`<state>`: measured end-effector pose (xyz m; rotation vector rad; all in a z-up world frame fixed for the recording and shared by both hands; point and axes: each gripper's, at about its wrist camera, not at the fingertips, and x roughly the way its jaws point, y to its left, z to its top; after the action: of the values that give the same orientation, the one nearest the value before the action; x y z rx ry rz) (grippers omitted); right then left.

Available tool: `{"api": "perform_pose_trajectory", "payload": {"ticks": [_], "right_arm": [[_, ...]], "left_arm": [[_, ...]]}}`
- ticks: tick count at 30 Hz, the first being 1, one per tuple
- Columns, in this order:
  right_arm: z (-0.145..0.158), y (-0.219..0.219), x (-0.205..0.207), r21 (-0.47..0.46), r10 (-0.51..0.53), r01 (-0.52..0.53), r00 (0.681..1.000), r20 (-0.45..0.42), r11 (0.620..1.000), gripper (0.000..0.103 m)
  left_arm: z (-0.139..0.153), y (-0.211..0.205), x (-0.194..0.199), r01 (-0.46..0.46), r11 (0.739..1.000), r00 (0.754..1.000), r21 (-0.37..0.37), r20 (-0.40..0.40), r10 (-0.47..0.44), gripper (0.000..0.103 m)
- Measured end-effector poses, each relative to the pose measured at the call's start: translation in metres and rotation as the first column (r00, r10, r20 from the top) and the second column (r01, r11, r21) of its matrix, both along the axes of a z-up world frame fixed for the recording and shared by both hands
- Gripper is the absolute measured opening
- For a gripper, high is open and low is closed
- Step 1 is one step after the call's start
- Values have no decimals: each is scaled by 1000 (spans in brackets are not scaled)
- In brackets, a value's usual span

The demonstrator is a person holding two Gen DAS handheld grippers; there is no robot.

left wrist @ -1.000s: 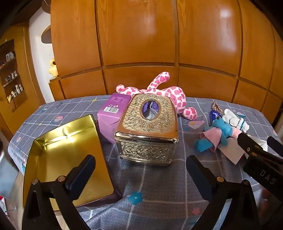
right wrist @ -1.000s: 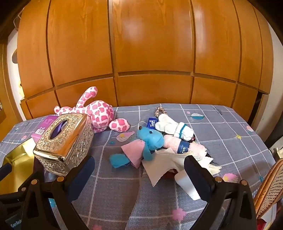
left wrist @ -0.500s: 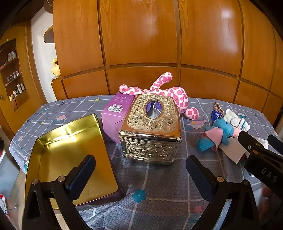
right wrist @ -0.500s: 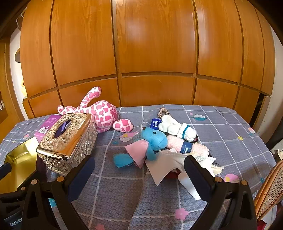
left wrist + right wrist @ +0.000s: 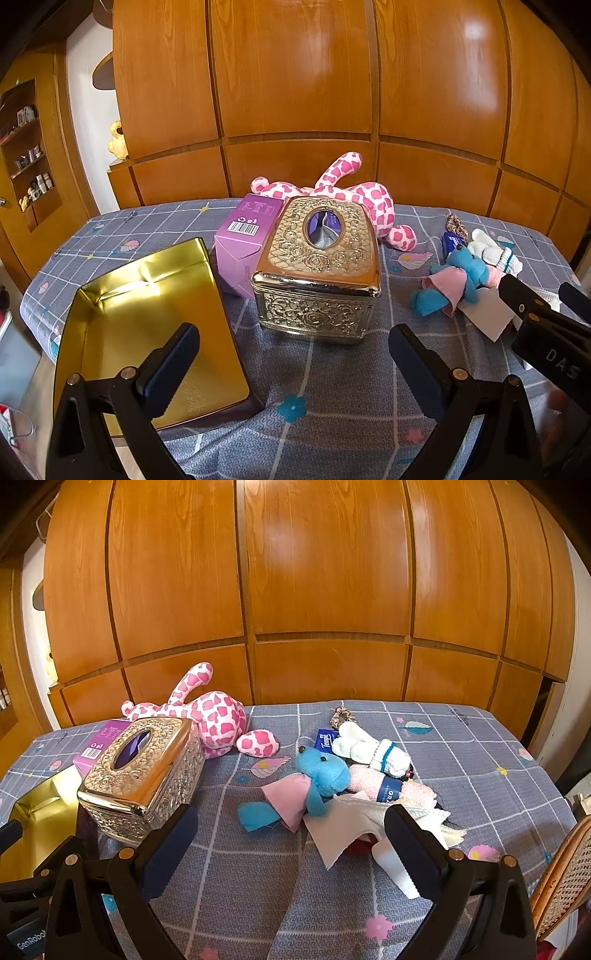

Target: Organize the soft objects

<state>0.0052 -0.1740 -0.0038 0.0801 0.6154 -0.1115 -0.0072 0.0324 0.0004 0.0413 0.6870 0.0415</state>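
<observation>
A pink spotted plush (image 5: 354,199) (image 5: 214,716) lies at the back of the table behind an ornate gold tissue box (image 5: 321,266) (image 5: 144,775). A blue plush with a pink cloth (image 5: 454,280) (image 5: 314,779), white socks (image 5: 369,751), a pink rolled sock (image 5: 391,788) and white tissue (image 5: 351,823) are piled on the right. An empty gold tin tray (image 5: 147,325) sits at the front left. My left gripper (image 5: 291,365) hovers open in front of the tissue box. My right gripper (image 5: 288,842) is open just short of the pile, holding nothing.
A purple carton (image 5: 243,243) stands left of the tissue box. A blue tissue pack (image 5: 325,740) and a scrunchie (image 5: 341,716) lie behind the socks. Wooden panelling backs the table; a cane chair (image 5: 565,878) stands at the right edge.
Both grippers have risen and drawn back slightly, so the objects sit lower in each view. Nothing on the table has moved.
</observation>
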Motion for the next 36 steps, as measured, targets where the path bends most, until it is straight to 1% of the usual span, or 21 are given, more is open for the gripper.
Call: {"api": "perform_pose_trajectory", "payload": {"ticks": [23,25,27,29,33,36], "right_arm": [[-1,-9,3,15,-31,31,1000,-5,999,103],[0,-11,3,15,-37,37,999,-4,999,103],[1,-16,4,22,-45,45,999,-5,999,103],[2,-25,4,40,-61,62,998,-7,997,103],[4,-56,6,77,-139,140,990,-15,987,103],[6,-81,3,84,-199,199,980,-16,976,103]], "left_arm": [[-1,-13,-1,48,999,999,13,-5,-48,102],[-1,-15,-1,78,997,997,-1,-9,-78,102],[-1,-15,-1,154,986,988,-59,-8,-154,103],[-1,-16,0,213,970,976,-114,-14,-216,103],[-2,-28,3,277,954,959,-114,-33,-282,103],[-5,-37,6,315,939,945,-141,-49,-324,102]]}}
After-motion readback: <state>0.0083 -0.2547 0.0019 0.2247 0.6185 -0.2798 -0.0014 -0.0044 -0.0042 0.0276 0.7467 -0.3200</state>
